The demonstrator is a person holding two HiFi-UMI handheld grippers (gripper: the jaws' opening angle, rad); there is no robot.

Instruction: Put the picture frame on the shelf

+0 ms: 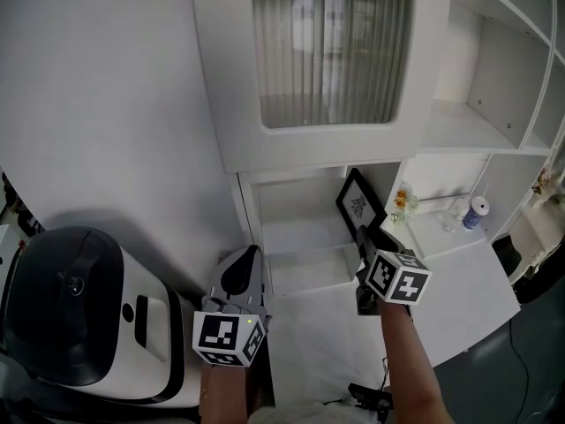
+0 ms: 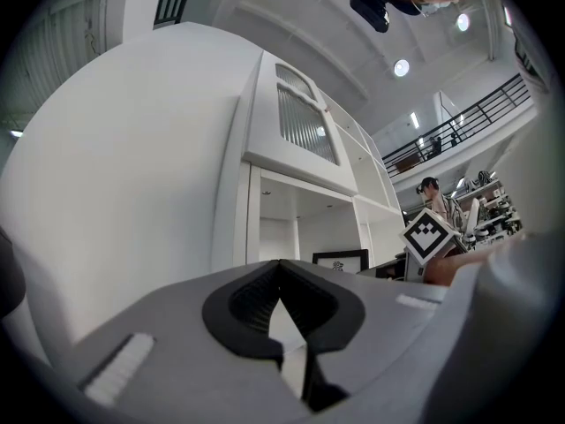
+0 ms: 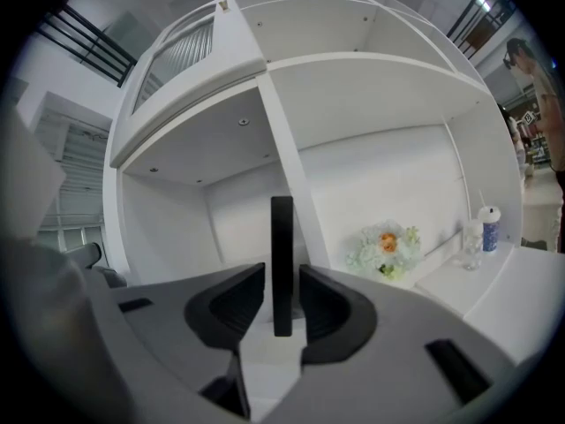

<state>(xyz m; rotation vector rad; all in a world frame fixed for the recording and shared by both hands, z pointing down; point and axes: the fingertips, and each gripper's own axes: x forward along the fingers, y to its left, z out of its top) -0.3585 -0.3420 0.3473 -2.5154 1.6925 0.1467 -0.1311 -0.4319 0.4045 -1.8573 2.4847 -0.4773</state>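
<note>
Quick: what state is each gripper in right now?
Left gripper: closed, empty.
Right gripper: open; the picture frame stands between its jaws, not clamped.

The picture frame point(image 3: 282, 223) stands upright on the shelf point(image 1: 296, 237), straight ahead of the right hand-held gripper point(image 3: 282, 281) and edge-on between its jaws, a narrow gap at either side. In the compartment to that gripper's right sit a flower bunch point(image 3: 384, 247), then a glass point(image 3: 472, 244) and a bottle point(image 3: 488, 228) further right. A cabinet door point(image 1: 331, 47) hangs above. The left hand-held gripper point(image 1: 244, 268) lies left of it, with an appliance point(image 1: 71, 307) further left
</note>
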